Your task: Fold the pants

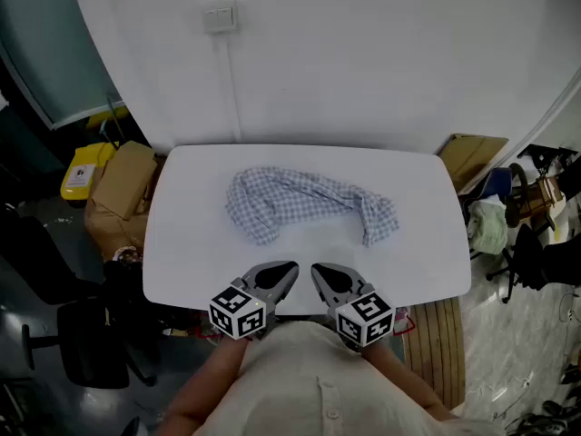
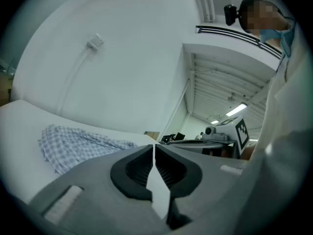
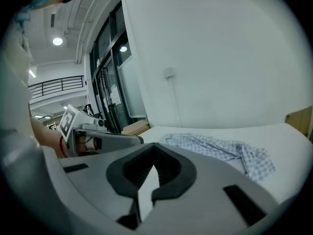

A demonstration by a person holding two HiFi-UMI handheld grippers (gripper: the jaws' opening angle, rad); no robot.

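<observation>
I hold 2 tongs side by side over the near edge of a white bench [image 1: 195,252]. My left tongs [image 1: 287,272] are closed, the jaws pressed together with nothing between them. My right tongs [image 1: 320,272] are closed and empty too. Their tips sit near each other, angled slightly inward, and neither touches any cloth.

The pants [image 1: 309,204], in a blue and white check, lie crumpled in a loose arch on the bench beyond both tongs, well apart from the tips. The left end of the heap lies ahead of my left tongs. The right end lies ahead and to the right of my right tongs.

Each of the tongs carries a marker cube [image 1: 238,313] behind its jaws. Past the pants rises a white wall [image 1: 363,62] with a light switch [image 1: 220,16]. Off the bench, to the left of my left tongs, stand a cardboard box [image 1: 123,184] and a yellow container [image 1: 82,173].
</observation>
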